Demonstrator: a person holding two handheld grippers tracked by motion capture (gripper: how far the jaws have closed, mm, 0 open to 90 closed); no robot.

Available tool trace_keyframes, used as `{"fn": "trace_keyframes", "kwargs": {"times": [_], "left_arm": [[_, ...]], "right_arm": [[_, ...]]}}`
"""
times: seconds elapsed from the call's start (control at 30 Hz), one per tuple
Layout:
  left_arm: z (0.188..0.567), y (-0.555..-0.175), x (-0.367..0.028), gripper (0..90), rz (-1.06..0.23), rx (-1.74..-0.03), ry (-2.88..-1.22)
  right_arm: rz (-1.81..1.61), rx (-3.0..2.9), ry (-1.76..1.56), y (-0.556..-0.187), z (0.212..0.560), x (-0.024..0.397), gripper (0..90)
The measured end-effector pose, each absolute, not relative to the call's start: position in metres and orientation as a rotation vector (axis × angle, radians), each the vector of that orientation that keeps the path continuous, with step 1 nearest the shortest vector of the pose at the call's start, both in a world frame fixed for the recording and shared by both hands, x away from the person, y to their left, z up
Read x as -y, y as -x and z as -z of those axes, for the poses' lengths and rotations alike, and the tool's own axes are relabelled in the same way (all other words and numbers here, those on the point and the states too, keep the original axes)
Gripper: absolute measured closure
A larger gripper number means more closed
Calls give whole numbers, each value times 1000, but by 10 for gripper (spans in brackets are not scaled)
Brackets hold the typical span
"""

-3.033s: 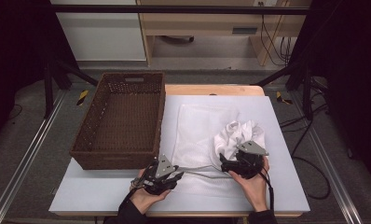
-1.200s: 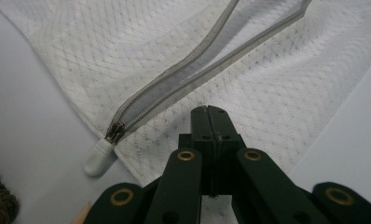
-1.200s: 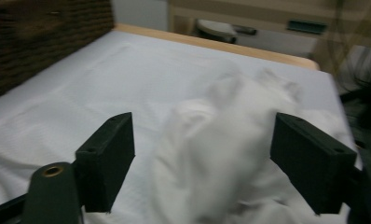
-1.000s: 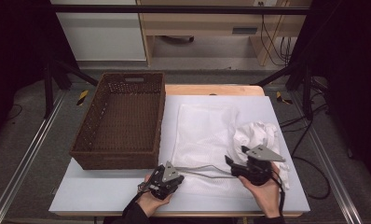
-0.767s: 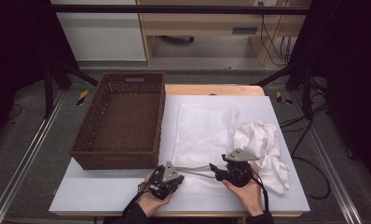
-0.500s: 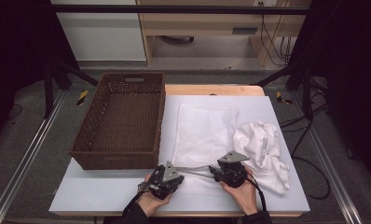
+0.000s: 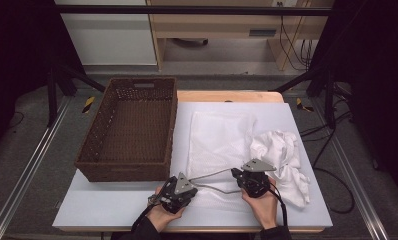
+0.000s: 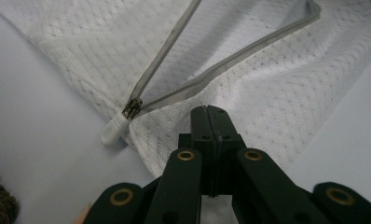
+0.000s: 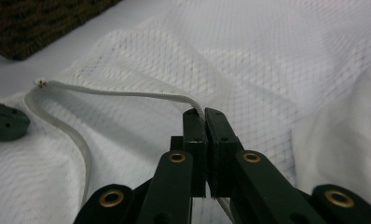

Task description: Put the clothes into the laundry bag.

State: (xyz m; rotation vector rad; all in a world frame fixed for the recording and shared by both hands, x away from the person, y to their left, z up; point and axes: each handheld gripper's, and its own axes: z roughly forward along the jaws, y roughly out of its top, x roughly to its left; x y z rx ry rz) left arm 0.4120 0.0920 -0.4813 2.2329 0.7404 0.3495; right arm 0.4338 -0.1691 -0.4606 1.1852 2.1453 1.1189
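White mesh laundry bag (image 7: 218, 145) lies near the desk's front edge, your left gripper (image 7: 178, 192) and right gripper (image 7: 251, 181) on its mouth; crumpled garment (image 7: 283, 160) rests toward the right edge.

Left gripper view: jaws clamped on mesh below the zip slider (image 8: 133, 107); pulling may tear it.

Right gripper view: jaws, just closing, pinch the zip tape (image 9: 127, 95), which could slip out.

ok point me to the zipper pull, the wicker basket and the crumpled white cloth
zipper pull (image 8: 114, 129), left gripper view, on its white tab
wicker basket (image 7: 89, 150), high view, on its left wall
crumpled white cloth (image 7: 282, 150), high view, on its bunched middle
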Motion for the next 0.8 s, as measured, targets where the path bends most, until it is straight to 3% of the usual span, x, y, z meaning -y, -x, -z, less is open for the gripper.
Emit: {"fn": "trace_keyframes", "kwargs": {"times": [0.4, 0.8], "left_arm": [[474, -413, -88, 862, -330, -714, -2257], [433, -437, -52, 678, -423, -665, -2187]], "right_arm": [[-1247, -2058, -1152, -436, 447, 171, 885], [-1281, -2070, -1146, -434, 443, 172, 885]]}}
